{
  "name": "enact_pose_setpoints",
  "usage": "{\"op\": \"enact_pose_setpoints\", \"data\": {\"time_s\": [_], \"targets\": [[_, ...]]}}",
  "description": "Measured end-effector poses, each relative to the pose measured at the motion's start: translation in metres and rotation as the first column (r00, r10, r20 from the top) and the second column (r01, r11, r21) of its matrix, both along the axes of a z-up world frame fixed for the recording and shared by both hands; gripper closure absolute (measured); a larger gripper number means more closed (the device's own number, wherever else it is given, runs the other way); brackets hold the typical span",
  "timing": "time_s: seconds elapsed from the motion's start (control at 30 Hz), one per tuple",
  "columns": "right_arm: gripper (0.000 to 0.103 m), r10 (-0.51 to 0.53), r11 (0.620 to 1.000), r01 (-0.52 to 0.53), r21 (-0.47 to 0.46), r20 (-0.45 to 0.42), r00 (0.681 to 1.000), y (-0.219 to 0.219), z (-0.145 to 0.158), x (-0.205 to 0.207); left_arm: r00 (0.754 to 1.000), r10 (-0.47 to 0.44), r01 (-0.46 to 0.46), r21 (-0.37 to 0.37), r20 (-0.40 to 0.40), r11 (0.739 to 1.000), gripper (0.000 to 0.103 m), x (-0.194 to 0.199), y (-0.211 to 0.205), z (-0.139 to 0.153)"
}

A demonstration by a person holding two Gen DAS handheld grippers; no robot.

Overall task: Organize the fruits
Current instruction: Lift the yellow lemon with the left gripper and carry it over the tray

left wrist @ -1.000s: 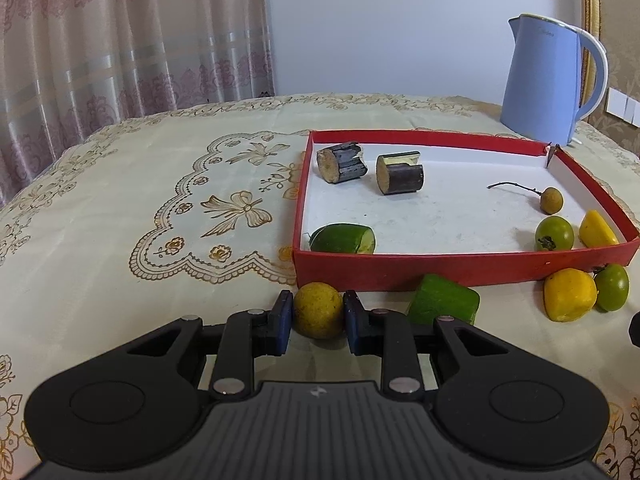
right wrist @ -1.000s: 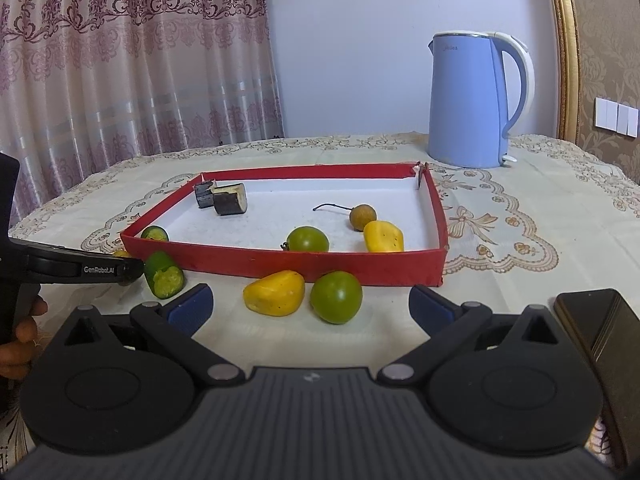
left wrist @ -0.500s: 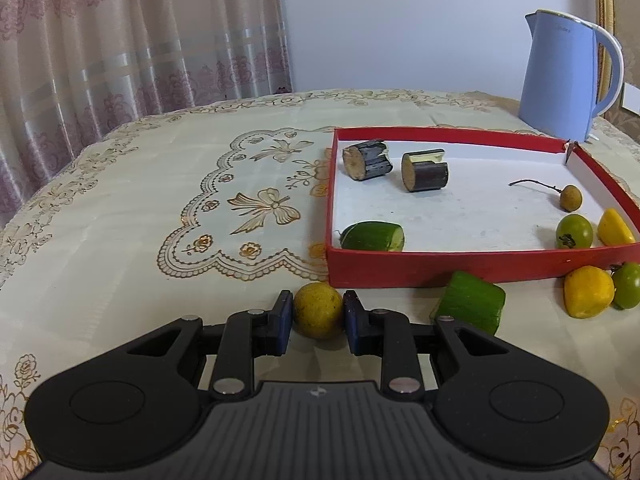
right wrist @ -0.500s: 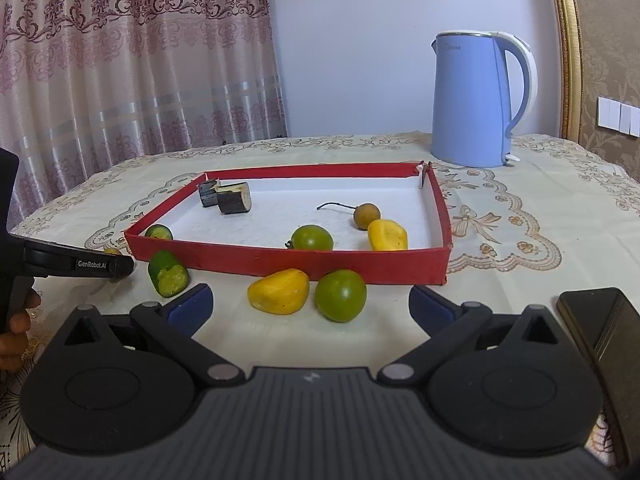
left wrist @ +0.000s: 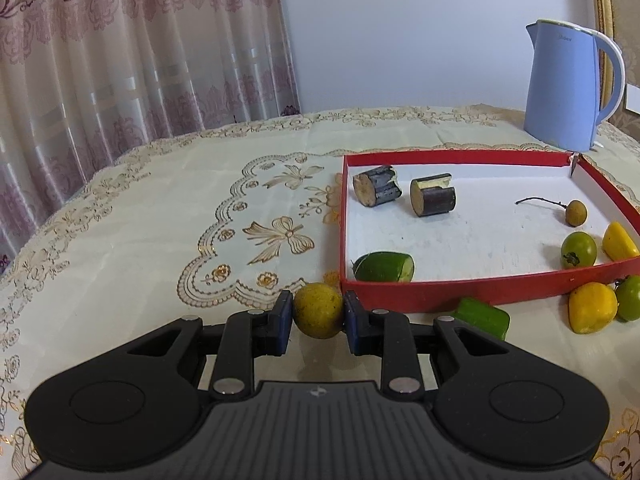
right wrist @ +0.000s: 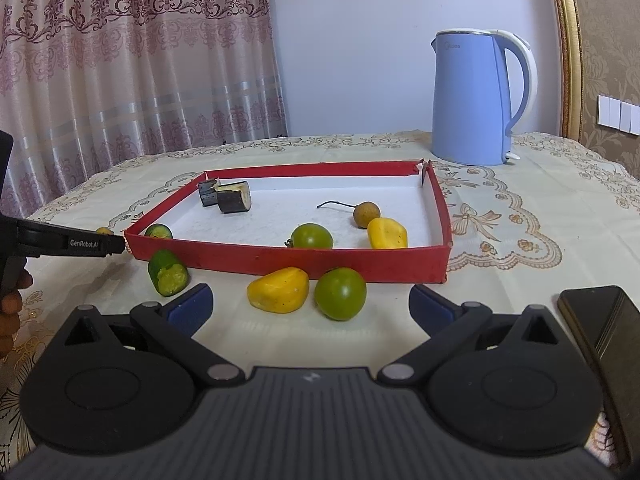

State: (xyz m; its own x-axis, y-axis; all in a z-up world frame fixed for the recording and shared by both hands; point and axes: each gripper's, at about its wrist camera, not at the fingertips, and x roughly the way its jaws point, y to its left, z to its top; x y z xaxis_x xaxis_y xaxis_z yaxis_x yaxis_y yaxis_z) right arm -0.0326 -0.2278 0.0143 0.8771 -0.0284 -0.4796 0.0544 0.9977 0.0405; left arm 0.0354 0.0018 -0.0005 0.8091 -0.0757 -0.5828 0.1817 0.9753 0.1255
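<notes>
1. The left tongs (left wrist: pixel 319 317) are clenched on a round yellow-brown fruit (left wrist: pixel 318 311), one blue pad pressed to each side of it; it sits at their tips, just short of the near left corner of the shallow red cardboard tray with a white floor (left wrist: pixel 460 286)
2. The right tongs (right wrist: pixel 310 300) stand released and empty, with a yellow waxy fruit chunk (right wrist: pixel 279 289) and a round green fruit (right wrist: pixel 340 293) lying on the table (right wrist: pixel 520 280) just ahead of them
3. Risk, as I judge it: the grip is on a smooth ball at two small spots, so it may slip or roll out; carried too low, it could knock the tray wall
4. Landing beyond the wall, it could bump the cut green cucumber piece (left wrist: pixel 384 267) just ahead inside that corner
5. Only the left view shows the grasp itself; the right view shows the left tongs side-on at its far left, with the person's fingers (right wrist: pixel 12 304) below, and a dark flat phone (right wrist: pixel 604 328) to the right, both absent from the left view
</notes>
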Motion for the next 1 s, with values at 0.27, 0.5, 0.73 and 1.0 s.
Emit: {"op": "enact_pose_setpoints", "data": {"time_s": [0.27, 0.5, 0.73, 1.0], "targets": [[0.000, 0.000, 1.000, 0.000, 0.002, 0.001, 1.000, 0.001, 0.000, -0.001, 1.000, 0.003, -0.003, 0.014, 0.007, 1.000, 0.077, 0.001, -0.003, 0.002], [0.000, 0.001, 1.000, -0.001, 0.002, -0.001, 1.000, 0.000, 0.000, -0.001, 1.000, 0.005, -0.005, 0.017, 0.009, 1.000, 0.076, 0.003, -0.004, 0.005], [0.000, -0.001, 1.000, 0.001, 0.003, -0.001, 1.000, 0.001, -0.001, -0.001, 0.999, -0.017, 0.016, 0.016, 0.050, 1.000, 0.077, 0.003, -0.010, 0.016], [0.000, -0.002, 1.000, 0.002, 0.002, 0.001, 1.000, -0.001, -0.001, -0.001, 0.994, -0.058, 0.056, 0.023, 0.095, 0.998, 0.077, 0.009, -0.030, 0.029]]}}
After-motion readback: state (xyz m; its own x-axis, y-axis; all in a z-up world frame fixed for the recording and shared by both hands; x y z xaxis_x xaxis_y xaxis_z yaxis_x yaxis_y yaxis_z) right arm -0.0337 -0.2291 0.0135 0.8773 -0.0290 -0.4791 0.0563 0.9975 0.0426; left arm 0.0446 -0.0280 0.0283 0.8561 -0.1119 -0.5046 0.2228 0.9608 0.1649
